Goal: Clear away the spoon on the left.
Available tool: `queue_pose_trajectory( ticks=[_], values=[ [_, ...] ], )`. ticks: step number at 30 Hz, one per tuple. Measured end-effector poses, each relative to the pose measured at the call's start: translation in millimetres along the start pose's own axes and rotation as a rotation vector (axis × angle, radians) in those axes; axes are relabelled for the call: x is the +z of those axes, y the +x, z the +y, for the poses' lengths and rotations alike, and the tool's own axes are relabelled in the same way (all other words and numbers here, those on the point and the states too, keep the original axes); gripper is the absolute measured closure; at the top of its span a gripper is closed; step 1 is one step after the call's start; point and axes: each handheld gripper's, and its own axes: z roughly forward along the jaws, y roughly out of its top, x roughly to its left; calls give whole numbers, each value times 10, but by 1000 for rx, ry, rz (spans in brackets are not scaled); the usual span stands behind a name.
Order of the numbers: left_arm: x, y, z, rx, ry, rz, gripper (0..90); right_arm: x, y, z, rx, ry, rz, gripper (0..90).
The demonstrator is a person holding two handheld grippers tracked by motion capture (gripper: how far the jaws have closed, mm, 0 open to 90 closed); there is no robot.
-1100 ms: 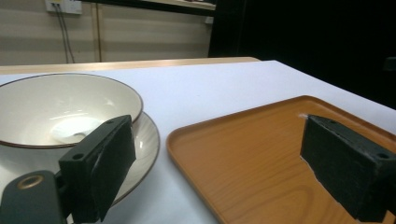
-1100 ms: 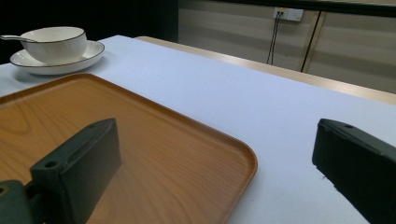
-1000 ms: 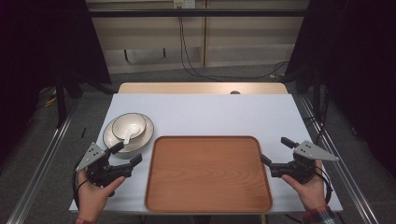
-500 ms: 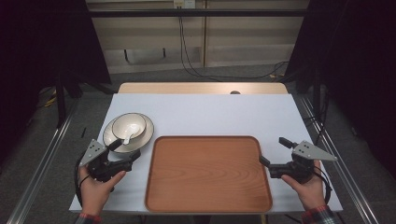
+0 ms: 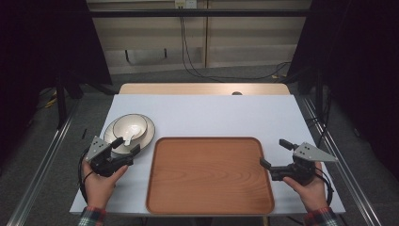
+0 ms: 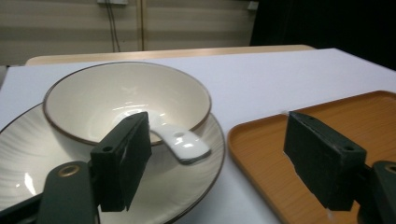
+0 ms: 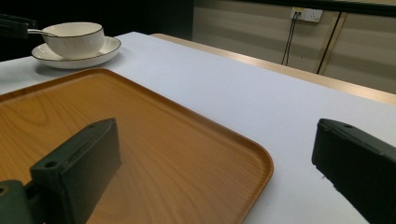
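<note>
Forward goes my left gripper [image 5: 125,145], jaws spread wide, closing on the spoon [image 6: 180,141] resting in the cream bowl [image 6: 112,98] on its plate [image 5: 149,126]. My right gripper [image 5: 275,152] hangs open at the wooden tray's [image 5: 209,174] right edge.

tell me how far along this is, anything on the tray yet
Nothing looks done: the wooden tray lies bare. The bowl with its spoon sits on the plate, left of the tray. In hand: the left gripper, jaws open, is at the plate's near edge. The right gripper is open by the tray's right edge. Any moving is left, if intended.
</note>
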Motion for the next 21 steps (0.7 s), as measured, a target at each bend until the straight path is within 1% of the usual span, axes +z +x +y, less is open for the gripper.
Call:
queue_pose_trajectory(
  ticks=[4, 5, 6, 7, 10, 13, 14, 16, 17, 21],
  values=[
    [5, 30, -1, 6, 1, 32, 304, -1, 1, 0, -4, -3, 4, 11],
    [5, 30, -1, 6, 1, 32, 321, -1, 1, 0, -3, -4, 6, 11],
    [4, 51, -3, 0, -2, 38, 338, -2, 2, 0, -2, -3, 7, 11],
    [3, 62, -3, 5, 2, 45, 352, 0, 2, 0, -5, -4, 8, 11],
    [-1, 74, -6, 0, 5, 61, 398, 0, 4, 0, -7, -5, 9, 11],
    [-2, 78, -8, -4, 5, 60, 449, -1, 5, 0, -8, -5, 6, 11],
    [-4, 76, -8, 5, 13, 64, 462, 0, 6, 0, -5, -6, 7, 11],
    [-4, 75, -11, 7, 18, 60, 488, -2, 7, 0, -5, -6, 7, 11],
    [-5, 73, -12, 10, 25, 65, 499, -2, 7, 1, -5, -6, 7, 11],
    [-1, 70, -15, 0, 28, 65, 534, -4, 12, 3, -1, -7, 8, 11]
  ],
)
